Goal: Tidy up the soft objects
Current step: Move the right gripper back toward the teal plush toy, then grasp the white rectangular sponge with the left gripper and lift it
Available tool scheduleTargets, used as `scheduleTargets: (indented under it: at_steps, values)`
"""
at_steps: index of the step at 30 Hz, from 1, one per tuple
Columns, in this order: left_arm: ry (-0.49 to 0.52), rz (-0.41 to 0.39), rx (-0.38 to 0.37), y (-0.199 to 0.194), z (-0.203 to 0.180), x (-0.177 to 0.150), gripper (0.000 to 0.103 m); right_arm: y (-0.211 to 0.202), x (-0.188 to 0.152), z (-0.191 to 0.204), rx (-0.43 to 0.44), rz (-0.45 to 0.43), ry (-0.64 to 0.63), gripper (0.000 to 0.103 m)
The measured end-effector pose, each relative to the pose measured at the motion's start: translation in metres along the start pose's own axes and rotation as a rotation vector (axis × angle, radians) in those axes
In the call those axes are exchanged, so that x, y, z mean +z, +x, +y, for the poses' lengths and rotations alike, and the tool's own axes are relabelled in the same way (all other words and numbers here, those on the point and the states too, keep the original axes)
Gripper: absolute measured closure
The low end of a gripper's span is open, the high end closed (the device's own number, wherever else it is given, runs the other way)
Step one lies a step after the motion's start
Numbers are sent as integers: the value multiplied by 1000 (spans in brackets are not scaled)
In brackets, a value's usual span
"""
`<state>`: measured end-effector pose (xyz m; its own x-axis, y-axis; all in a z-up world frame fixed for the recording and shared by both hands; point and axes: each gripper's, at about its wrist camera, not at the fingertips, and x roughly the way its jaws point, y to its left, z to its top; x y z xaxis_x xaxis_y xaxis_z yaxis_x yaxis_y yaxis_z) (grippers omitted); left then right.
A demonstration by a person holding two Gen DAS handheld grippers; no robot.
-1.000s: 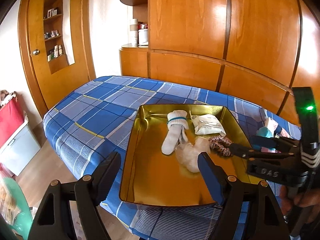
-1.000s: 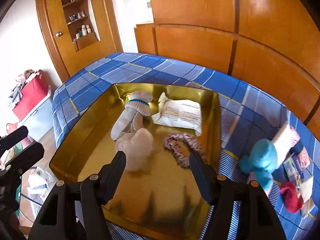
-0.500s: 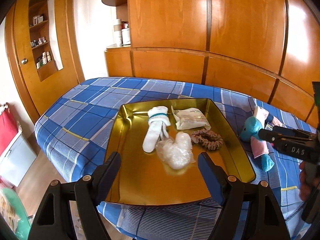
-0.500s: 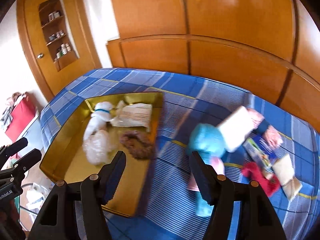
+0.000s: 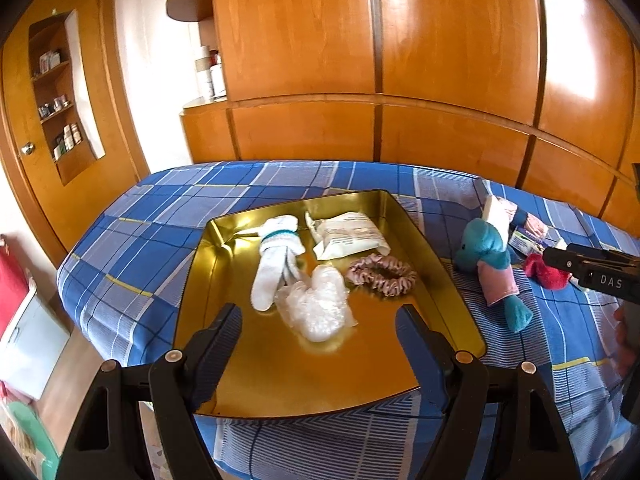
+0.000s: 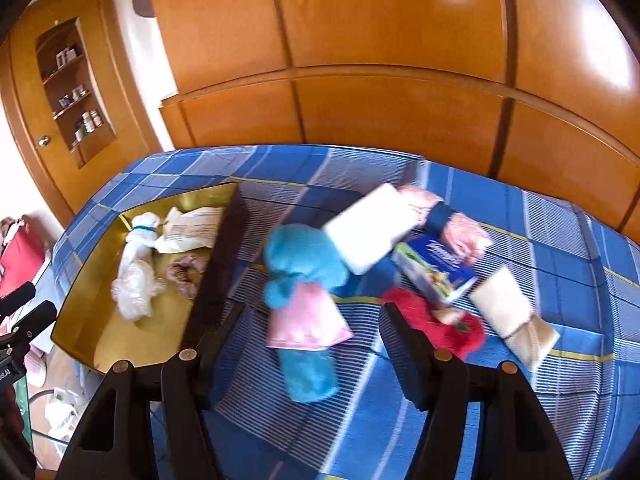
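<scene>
Gold tray [image 5: 448,280] on bed collects soft items: sock [image 5: 276,264], scrunchie [image 5: 382,274] inside. Teal plush [image 6: 304,280] just right of tray, likely next. Right gripper [image 6: 312,336] spread, empty, above plush; left gripper [image 5: 318,334] spread, empty, over tray.

Both claws empty w/ jaws apart: left claw [image 5: 318,338], right claw [image 6: 310,338], tilted down.
</scene>
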<state>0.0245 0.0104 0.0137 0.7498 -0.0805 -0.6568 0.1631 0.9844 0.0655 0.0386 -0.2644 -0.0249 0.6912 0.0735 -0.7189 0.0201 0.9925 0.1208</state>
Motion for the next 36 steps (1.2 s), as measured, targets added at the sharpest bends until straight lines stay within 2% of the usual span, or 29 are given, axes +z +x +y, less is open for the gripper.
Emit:
scheduleTargets:
  at_steps: [15,27,36]
  values:
    - [100,-1,-49,6,-44,11,23,-15,-4,-65,-90,-25,92,36]
    - [168,27,-79,18,-76,15,24,-15,-16,-114,-130,-44,243,36]
    - [200,50,-168,37,-109,38,23,-15,-20,-133,-146,-39,338,36]
